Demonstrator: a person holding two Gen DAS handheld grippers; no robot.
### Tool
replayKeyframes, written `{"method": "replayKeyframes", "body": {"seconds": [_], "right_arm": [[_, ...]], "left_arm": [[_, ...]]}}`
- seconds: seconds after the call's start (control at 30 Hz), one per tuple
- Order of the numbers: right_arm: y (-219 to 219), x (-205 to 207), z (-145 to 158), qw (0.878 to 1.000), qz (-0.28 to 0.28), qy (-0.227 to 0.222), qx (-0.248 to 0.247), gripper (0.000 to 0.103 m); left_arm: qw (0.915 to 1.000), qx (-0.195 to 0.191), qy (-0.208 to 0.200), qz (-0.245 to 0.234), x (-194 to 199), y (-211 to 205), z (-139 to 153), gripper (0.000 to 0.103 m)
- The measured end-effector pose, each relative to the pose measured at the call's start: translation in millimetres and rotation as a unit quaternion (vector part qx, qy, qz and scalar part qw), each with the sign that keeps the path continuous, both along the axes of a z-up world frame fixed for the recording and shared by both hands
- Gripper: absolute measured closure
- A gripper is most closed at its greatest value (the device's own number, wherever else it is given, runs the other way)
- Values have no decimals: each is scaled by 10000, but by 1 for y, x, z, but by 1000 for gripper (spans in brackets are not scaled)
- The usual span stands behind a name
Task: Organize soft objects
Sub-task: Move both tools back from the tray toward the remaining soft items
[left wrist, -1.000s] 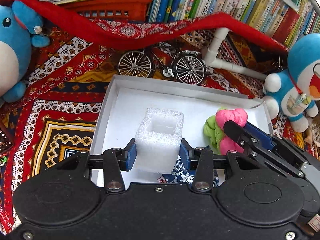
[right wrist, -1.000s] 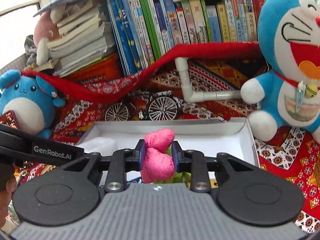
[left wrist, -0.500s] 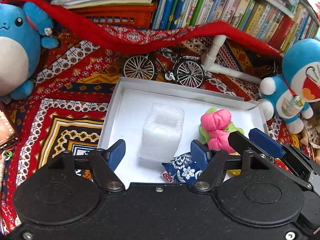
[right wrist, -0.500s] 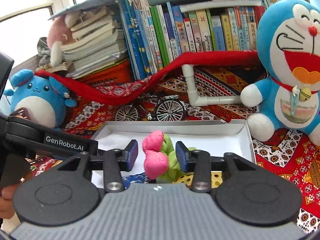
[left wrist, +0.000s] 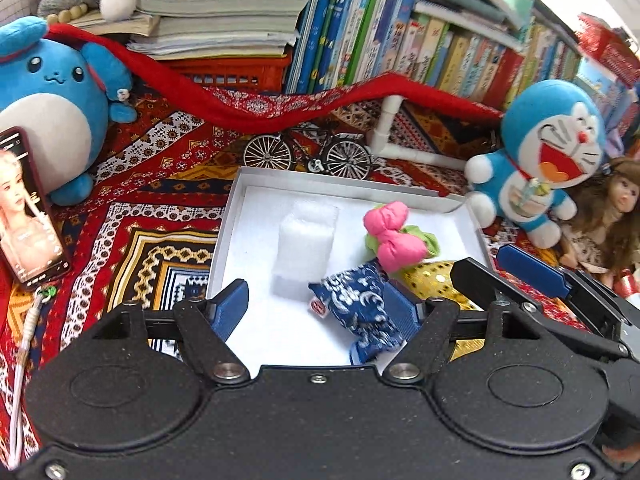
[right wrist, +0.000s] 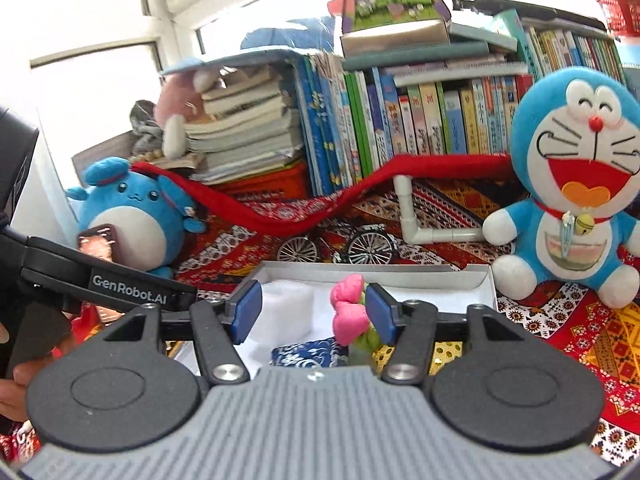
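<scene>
Since a second ago, the foam block (left wrist: 306, 244) and pink-green fabric toy (left wrist: 394, 236) have been released into the white box (left wrist: 230, 232). Both the left gripper (left wrist: 316, 308) and right gripper (right wrist: 314, 314) are opening, empty. Next, another soft object must be sought.

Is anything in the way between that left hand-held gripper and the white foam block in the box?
Nothing visible: the left hand-held gripper, jaws opening and empty, faces the foam block across bare box floor.

gold pouch (left wrist: 434, 280): partly hidden behind both grippers
doll (left wrist: 608, 216): cut off at right edge
foam block (right wrist: 290, 304): blurred
</scene>
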State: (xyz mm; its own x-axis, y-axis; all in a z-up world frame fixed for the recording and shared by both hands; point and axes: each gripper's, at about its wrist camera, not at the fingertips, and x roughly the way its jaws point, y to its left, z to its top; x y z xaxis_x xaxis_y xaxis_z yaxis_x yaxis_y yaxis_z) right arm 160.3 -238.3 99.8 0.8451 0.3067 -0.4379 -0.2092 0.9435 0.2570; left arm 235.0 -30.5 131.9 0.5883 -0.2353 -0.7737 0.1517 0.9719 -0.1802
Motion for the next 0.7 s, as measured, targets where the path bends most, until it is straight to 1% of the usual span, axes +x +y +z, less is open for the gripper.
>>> {"method": "replayKeyframes", "body": {"seconds": [0.13,0.3,0.53,0.7], "right_arm": [[-1,-19,7,9998,113,-130,34,28],[3,-40,12,9992,249,-290,-91,24],[8,-66,19,9974,488,-505,-140,19],[11,-79,21,9962,630,-587,-114,18]], "left_arm": [[9994,-39,-321,-87,-33,4,7,29],[9980,-97,-612,-161,-64,10,11,28],[9940,-205,-1057,-197,-100,20,18,24],[9918,-337,-1219,-189,-117,29,18,22]]}}
